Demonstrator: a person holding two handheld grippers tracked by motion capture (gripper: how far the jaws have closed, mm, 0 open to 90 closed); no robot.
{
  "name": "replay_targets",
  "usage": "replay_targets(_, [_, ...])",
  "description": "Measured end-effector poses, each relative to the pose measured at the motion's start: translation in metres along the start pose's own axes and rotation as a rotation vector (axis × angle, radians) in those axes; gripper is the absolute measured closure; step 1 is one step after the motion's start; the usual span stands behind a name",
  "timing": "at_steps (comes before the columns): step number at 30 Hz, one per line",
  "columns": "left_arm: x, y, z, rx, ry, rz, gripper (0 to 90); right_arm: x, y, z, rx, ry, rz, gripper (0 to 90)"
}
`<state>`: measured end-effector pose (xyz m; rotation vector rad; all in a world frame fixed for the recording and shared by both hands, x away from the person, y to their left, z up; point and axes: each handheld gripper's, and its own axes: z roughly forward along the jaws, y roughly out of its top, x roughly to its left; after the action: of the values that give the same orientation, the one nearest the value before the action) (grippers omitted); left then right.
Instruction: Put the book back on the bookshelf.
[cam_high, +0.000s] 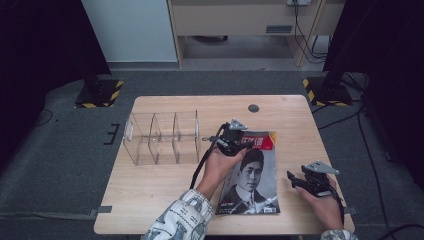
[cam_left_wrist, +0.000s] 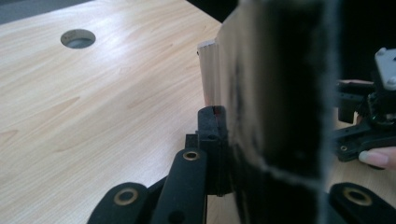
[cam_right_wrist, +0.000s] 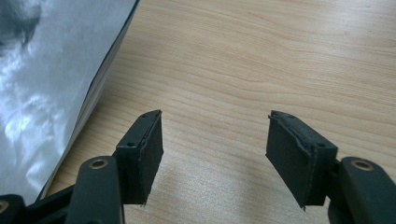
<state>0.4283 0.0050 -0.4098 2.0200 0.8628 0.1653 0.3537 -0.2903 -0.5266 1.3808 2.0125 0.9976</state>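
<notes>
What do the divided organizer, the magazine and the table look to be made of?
Organizer: clear, likely acrylic; the table shows through its walls. Magazine: glossy paper, judging by the sheen on its printed cover. Table: pale wood or wood-look laminate, with visible grain and a matte finish.

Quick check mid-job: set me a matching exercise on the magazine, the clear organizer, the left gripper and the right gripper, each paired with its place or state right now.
Things:
1. magazine
2. clear organizer
3. left gripper
4. right gripper

Places or states:
A. jaws open over bare tabletop
B. stands empty on the table's left half
C. clamped shut on the magazine's edge
D. lies between the two hands, one edge gripped

Pairs: 1-D, 2-B, 3-C, 4-A
</notes>
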Motion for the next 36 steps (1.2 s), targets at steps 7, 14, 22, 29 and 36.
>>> replay_targets(7, [0.000, 0.011, -0.012, -0.033, 0.008, 0.015, 86.5, 0.002, 0.000, 0.001, 0.007, 0.000, -0.007, 36.4])
replay_targets(14, [0.000, 0.017, -0.026, -0.068, 0.012, 0.018, 86.4, 0.001, -0.001, 0.001, 0.011, -0.005, -0.009, 35.4])
replay_targets(22, [0.001, 0.025, -0.041, -0.101, 0.017, 0.025, 86.4, 0.004, -0.002, 0.004, 0.023, -0.003, -0.017, 34.1])
replay_targets(29, [0.002, 0.031, -0.056, -0.132, 0.020, 0.022, 86.4, 0.004, -0.003, 0.005, 0.034, -0.003, -0.029, 34.0])
replay_targets(36, [0.001, 0.038, -0.071, -0.154, 0.027, 0.031, 86.4, 0.006, -0.003, 0.006, 0.039, -0.004, -0.032, 33.7])
